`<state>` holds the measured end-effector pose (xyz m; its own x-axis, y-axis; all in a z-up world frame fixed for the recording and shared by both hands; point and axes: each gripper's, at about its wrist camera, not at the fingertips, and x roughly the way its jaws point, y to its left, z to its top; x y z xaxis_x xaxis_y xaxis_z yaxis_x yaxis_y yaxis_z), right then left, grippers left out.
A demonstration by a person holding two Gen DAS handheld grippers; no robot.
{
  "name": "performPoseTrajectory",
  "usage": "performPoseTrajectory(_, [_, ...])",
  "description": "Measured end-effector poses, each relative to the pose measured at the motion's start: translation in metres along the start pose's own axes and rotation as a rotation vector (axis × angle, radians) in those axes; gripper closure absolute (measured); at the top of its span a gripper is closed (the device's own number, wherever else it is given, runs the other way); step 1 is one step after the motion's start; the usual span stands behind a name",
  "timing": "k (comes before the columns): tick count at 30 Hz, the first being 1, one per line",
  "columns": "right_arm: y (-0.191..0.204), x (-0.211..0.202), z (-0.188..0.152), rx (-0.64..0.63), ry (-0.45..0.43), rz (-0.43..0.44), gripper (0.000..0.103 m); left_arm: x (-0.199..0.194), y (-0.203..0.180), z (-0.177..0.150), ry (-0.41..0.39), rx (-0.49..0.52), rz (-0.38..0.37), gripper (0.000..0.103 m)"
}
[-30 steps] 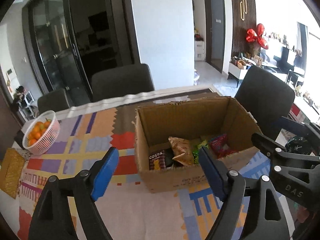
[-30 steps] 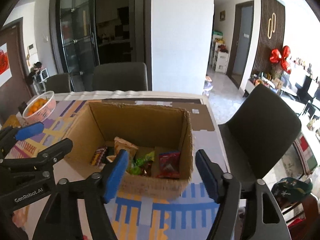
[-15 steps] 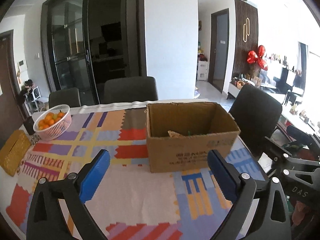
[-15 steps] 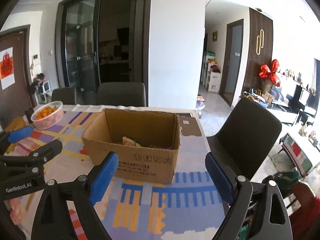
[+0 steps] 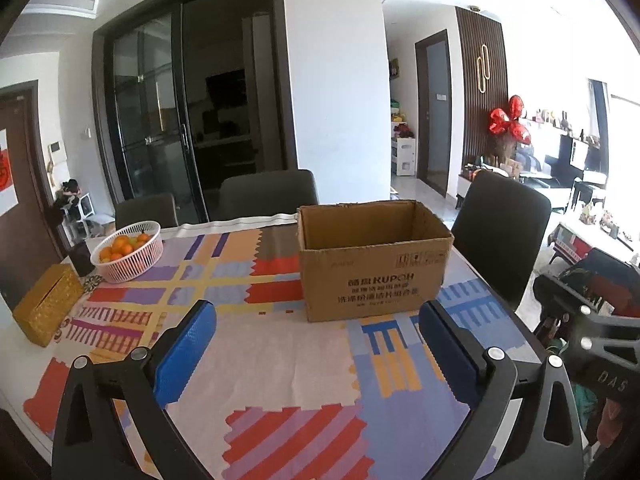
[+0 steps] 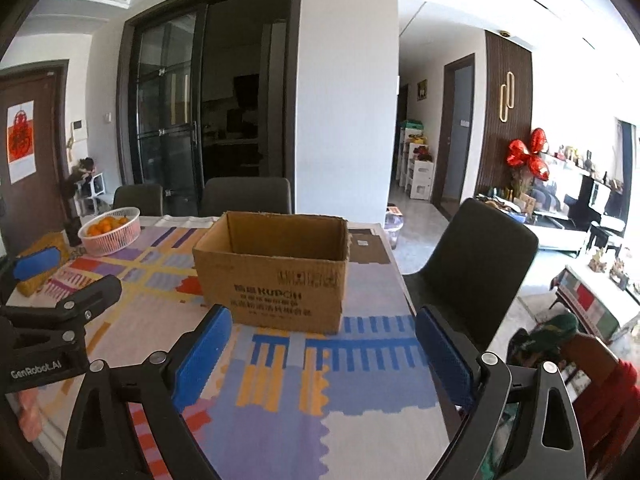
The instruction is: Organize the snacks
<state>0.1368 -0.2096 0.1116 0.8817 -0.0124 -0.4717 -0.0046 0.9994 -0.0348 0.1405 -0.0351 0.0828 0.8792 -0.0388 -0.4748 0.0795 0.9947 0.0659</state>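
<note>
An open brown cardboard box (image 5: 376,264) stands on the table with the patterned cloth (image 5: 280,360); it also shows in the right wrist view (image 6: 276,268). Its contents are hidden behind its front wall. My left gripper (image 5: 316,344) is open and empty, low over the cloth, well in front of the box. My right gripper (image 6: 320,340) is open and empty, just in front of the box. The left gripper also shows at the left edge of the right wrist view (image 6: 48,280).
A white basket of oranges (image 5: 128,248) and a yellow tissue box (image 5: 46,304) sit at the table's left. Dark chairs stand behind (image 5: 268,196) and to the right (image 5: 500,232) of the table. The table's right edge (image 6: 404,288) is beside the box.
Both grippers have pulled back and dropped from above the box to table level. The snacks seen inside the box earlier are now hidden by its wall.
</note>
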Motion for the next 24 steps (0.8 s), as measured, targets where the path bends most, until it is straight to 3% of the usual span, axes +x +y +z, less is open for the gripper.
performPoseTrajectory(11, [-0.005, -0.037, -0.004, 0.040, -0.063, 0.001, 0.009, -0.032, 0.000, -0.003, -0.045, 0.002, -0.019, 0.000])
performPoseTrajectory(24, [0.000, -0.052, -0.006, 0.034, -0.078, 0.015, 0.009, -0.043, -0.001, -0.003, -0.071, 0.012, -0.024, 0.000])
